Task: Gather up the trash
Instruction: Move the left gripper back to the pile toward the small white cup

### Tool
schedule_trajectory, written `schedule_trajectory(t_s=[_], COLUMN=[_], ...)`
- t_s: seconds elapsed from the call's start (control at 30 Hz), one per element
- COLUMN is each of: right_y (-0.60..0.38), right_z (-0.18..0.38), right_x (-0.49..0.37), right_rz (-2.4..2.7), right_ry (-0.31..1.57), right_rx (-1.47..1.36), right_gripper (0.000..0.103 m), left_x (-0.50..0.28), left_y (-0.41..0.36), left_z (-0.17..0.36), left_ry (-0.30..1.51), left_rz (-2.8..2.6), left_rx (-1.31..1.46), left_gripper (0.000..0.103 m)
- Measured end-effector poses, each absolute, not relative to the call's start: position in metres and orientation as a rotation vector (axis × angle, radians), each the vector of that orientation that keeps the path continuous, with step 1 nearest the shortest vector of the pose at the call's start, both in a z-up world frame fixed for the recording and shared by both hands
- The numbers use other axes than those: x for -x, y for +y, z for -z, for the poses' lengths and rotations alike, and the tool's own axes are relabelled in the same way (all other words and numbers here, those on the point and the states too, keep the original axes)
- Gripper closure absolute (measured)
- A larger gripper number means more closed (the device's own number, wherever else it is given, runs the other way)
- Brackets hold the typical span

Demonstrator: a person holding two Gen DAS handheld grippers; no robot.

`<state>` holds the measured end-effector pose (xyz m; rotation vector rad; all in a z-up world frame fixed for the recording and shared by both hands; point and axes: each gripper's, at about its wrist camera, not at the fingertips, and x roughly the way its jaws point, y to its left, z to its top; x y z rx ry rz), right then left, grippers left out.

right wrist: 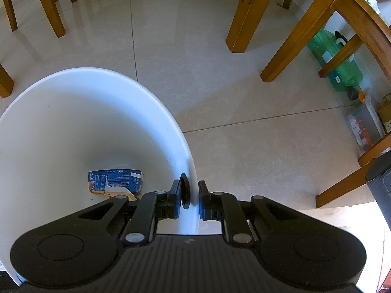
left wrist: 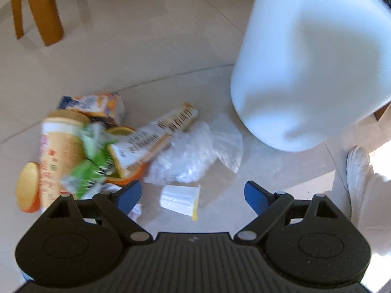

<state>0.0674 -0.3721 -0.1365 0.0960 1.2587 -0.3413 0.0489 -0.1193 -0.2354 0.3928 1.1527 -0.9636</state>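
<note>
The left gripper [left wrist: 193, 196] has its blue jaws spread wide, with nothing between them; right below sits a small white cup [left wrist: 180, 200] on its side, the nearest bit of trash. To grab it well, the jaws should go down on both sides of the cup and squeeze softly, since it looks thin. Past it lie a clear plastic bag [left wrist: 195, 151], a long box [left wrist: 151, 139], a green wrapper [left wrist: 92, 161] and a yellow tub [left wrist: 58, 151]; their writing is too blurry to read. The right gripper [right wrist: 193, 200] pinches the white bin [right wrist: 73, 112] by its rim; a blue carton [right wrist: 114, 180] lies inside, its tiny print unreadable.
</note>
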Motion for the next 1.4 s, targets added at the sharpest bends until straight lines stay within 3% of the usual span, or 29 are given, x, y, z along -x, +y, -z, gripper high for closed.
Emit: schedule_trajectory(t_s=[0.33,0.73,0.9,1.07,1.17,1.4], right_y=[-0.373,-0.373,-0.372,-0.371,-0.371,-0.371], right_z=[0.136,0.136,0.137,0.137,0.138,0.138], right_x=[-0.068,-0.068,-0.069,-0.069,-0.068,-0.068], right_rz=[0.340,0.340,0.340,0.341,0.342,0.343], right_ry=[1.259,1.264,1.264,1.263,1.262,1.262], right_rx=[-0.096,-0.105,-0.104,-0.099,-0.100,-0.102], right_gripper=[0.086,0.086,0.086,0.086,0.086,0.086], left_x=[-0.041,-0.028,-0.036,-0.052,-0.058,-0.066], left_y=[-0.136,-0.122,-0.114,-0.112,-0.114,-0.111], left_z=[0.282,0.285,0.284,0.285,0.297,0.307], left_ry=[1.186,1.301,1.351,1.432,1.515,1.527], left_rz=[0.978,1.032,0.916,0.728,0.628,0.521], left_rx=[-0.382,-0.391,-0.272,-0.081,-0.027,0.123], left_gripper=[0.012,0.011,0.011,0.018,0.043,0.047])
